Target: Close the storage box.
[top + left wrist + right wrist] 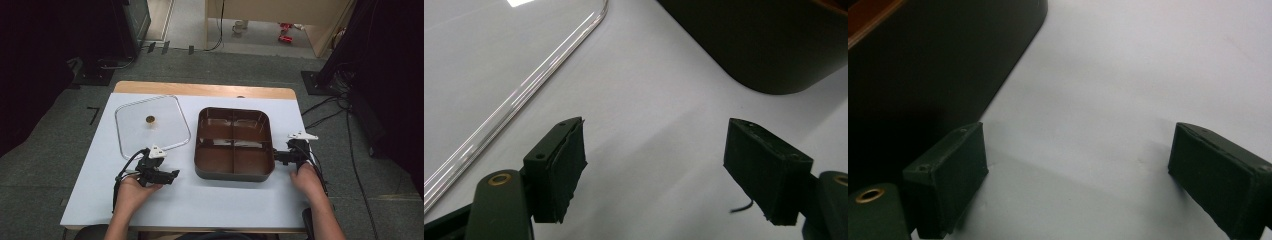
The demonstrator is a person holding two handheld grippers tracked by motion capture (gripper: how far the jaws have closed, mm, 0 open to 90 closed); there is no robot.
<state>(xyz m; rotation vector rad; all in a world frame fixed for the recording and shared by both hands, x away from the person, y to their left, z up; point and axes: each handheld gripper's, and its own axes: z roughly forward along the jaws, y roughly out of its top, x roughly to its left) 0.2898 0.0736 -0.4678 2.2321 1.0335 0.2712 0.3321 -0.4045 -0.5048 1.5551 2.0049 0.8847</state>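
Observation:
A dark brown tray (234, 172) with four compartments sits on the white table (200, 200). A clear square lid (135, 135) with a small brass knob lies flat to its left. My left gripper (175, 174) rests on the table between lid and tray, open, nothing between its jaws; in the left gripper view (656, 170) the lid's edge (524, 90) runs at upper left and the tray's corner (769, 50) at upper right. My right gripper (277, 156) is open beside the tray's right front corner (923, 75), its jaws (1078, 180) over bare table.
The table's wooden far edge (200, 89) shows behind the white sheet. Cables (325, 112) and dark stands lie on the floor to the right. A person's hands hold both grippers near the front edge.

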